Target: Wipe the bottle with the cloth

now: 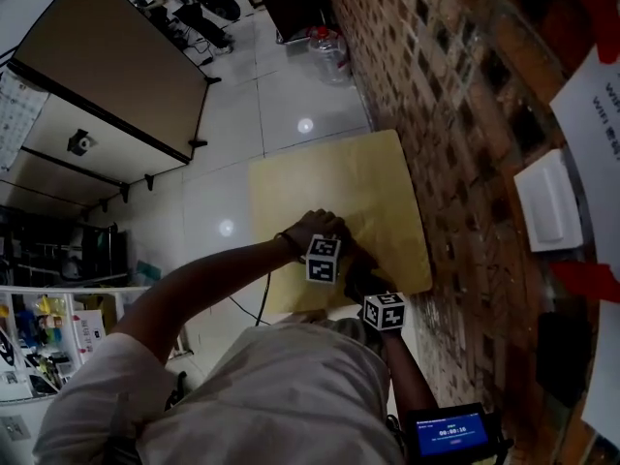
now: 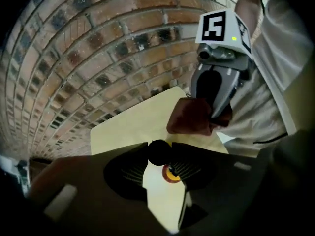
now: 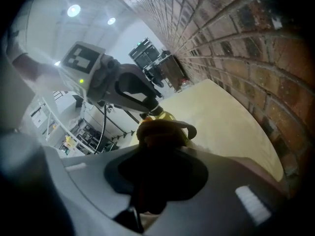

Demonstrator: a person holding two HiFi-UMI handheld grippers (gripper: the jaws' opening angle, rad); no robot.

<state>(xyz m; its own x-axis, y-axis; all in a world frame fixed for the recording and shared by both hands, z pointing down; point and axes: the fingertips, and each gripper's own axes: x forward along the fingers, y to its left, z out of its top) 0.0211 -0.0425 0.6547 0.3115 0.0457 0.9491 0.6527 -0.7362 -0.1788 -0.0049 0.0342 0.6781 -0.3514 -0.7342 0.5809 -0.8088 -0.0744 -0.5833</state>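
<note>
On the pale yellow table (image 1: pixel 339 187) I hold a small bottle (image 2: pixel 171 173) upright by its black cap (image 2: pixel 157 151); its body shows yellow and red below the cap. My left gripper (image 2: pixel 158 154) points steeply down and is shut on that cap. In the right gripper view the left gripper (image 3: pixel 147 108) grips the top of the bottle (image 3: pixel 170 118). My right gripper (image 3: pixel 160 149) is shut on a bunched brown cloth (image 3: pixel 165 132), which hangs right beside the bottle. The left gripper view shows the right gripper (image 2: pixel 215 116) with the cloth (image 2: pixel 192 118). From the head, both marker cubes (image 1: pixel 324 258) sit close together.
A brick wall (image 1: pixel 455 114) runs along the table's right edge, with a white box (image 1: pixel 548 201) and paper sheets on it. Tiled floor (image 1: pixel 281 95) lies beyond the table, cabinets (image 1: pixel 107 66) and shelves stand left. A small screen (image 1: pixel 451 432) sits by my body.
</note>
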